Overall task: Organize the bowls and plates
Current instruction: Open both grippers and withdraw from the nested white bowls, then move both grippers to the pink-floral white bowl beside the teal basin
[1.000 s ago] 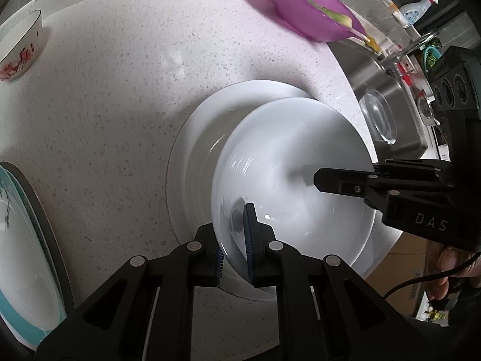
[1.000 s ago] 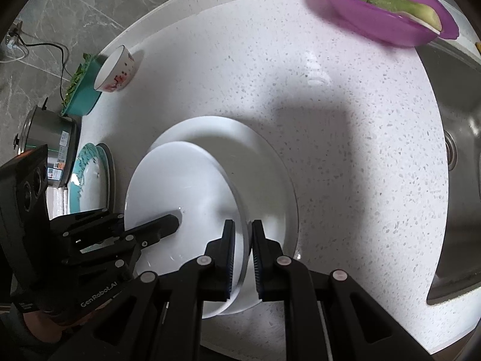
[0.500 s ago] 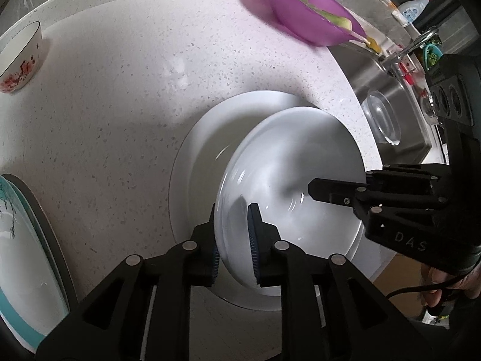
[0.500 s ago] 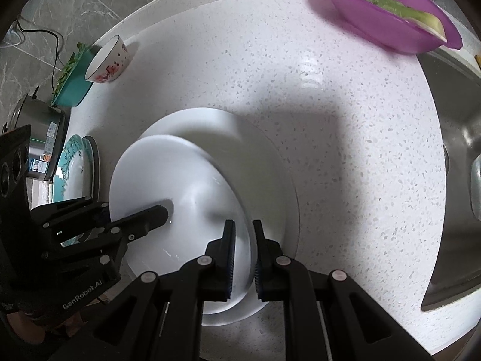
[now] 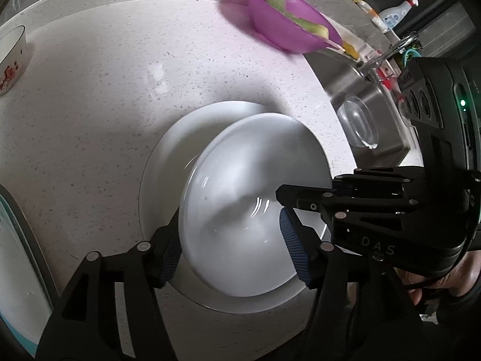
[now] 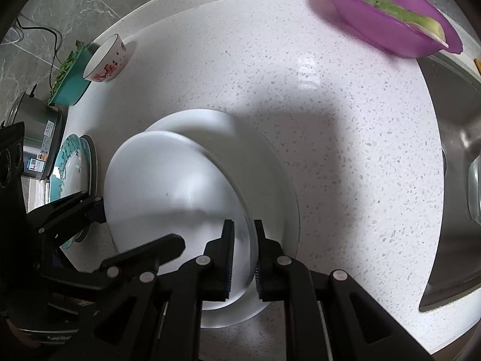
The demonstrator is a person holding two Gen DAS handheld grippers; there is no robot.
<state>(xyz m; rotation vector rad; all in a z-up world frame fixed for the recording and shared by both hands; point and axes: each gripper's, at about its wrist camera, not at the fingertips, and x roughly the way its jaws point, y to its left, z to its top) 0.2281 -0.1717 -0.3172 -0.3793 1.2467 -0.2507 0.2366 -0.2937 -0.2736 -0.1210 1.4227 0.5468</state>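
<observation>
A smaller white plate [image 5: 252,198] [image 6: 168,186] lies off centre on a larger white plate [image 5: 162,186] [image 6: 270,180] on the speckled counter. My left gripper [image 5: 231,246] [image 6: 135,228] straddles the smaller plate's near rim. Its jaws are opening, and the pads stand apart from the rim. My right gripper [image 6: 243,228] [image 5: 300,198] is shut on the opposite rim of the smaller plate, with one finger over the rim and one under it.
A purple bowl [image 5: 288,27] [image 6: 387,12] with green vegetable pieces sits at the back by the steel sink [image 5: 360,114] [image 6: 457,180]. A small floral bowl [image 5: 12,57] [image 6: 106,60], a teal-patterned plate [image 5: 18,270] [image 6: 69,165] and a steel pot [image 6: 36,132] are on the left.
My left gripper was shut on the smaller plate's rim and has now let go, its fingers spread wide. The right gripper keeps its hold on the other rim.
</observation>
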